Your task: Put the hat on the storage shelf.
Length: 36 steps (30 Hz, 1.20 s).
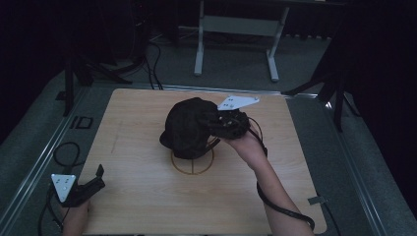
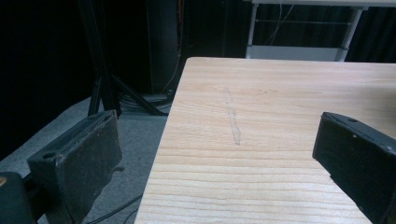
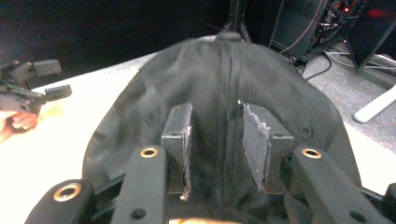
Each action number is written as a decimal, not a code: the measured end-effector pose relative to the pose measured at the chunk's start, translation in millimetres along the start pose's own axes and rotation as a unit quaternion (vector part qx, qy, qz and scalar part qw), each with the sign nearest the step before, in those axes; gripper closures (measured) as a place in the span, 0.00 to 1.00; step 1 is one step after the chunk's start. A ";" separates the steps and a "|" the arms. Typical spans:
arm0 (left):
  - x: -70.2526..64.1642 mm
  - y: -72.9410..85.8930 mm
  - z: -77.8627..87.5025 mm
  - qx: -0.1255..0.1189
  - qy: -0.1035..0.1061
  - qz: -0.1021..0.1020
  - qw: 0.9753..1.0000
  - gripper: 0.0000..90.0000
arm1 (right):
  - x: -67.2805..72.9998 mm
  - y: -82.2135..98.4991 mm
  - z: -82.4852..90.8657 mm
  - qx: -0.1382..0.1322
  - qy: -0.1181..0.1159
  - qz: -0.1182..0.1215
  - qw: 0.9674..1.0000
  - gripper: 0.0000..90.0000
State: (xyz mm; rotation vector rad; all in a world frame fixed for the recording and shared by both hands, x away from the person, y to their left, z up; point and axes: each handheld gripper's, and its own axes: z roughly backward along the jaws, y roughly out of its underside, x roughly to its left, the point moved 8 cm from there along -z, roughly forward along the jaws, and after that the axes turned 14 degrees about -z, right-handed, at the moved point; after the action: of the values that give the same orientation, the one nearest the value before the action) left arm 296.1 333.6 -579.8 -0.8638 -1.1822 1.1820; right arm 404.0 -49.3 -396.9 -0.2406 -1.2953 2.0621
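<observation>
**Cap held at the centre seam**

Our left tool (image 1: 93, 183) rests released at the tabletop (image 1: 147, 196) corner, clear. Our right tool (image 3: 215, 140) pinches the black cap (image 1: 187, 127) over the circle mark (image 1: 193, 164); we keep the seam centred between the jaws.

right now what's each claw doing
left claw: open, empty, at the table's near left corner
right claw: shut on the black cap
</observation>
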 end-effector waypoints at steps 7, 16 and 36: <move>0.1 0.0 -0.1 0.000 0.000 0.001 1.000 0.02 | -4.4 2.0 0.8 -0.005 0.001 -0.008 1.000 0.66; 0.1 0.0 0.0 0.000 -0.001 0.000 1.000 0.02 | -3.5 -3.0 9.7 -0.017 -0.002 -0.009 1.000 0.62; 0.0 -0.2 0.4 -0.002 -0.002 0.000 1.000 0.02 | -10.7 -4.0 33.0 -0.030 -0.001 -0.003 1.000 0.32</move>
State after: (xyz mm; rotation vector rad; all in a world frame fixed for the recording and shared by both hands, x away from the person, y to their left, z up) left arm 295.7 333.5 -579.6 -0.8636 -1.1889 1.1821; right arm 397.9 -78.9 -379.5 -0.2619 -1.3581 2.0215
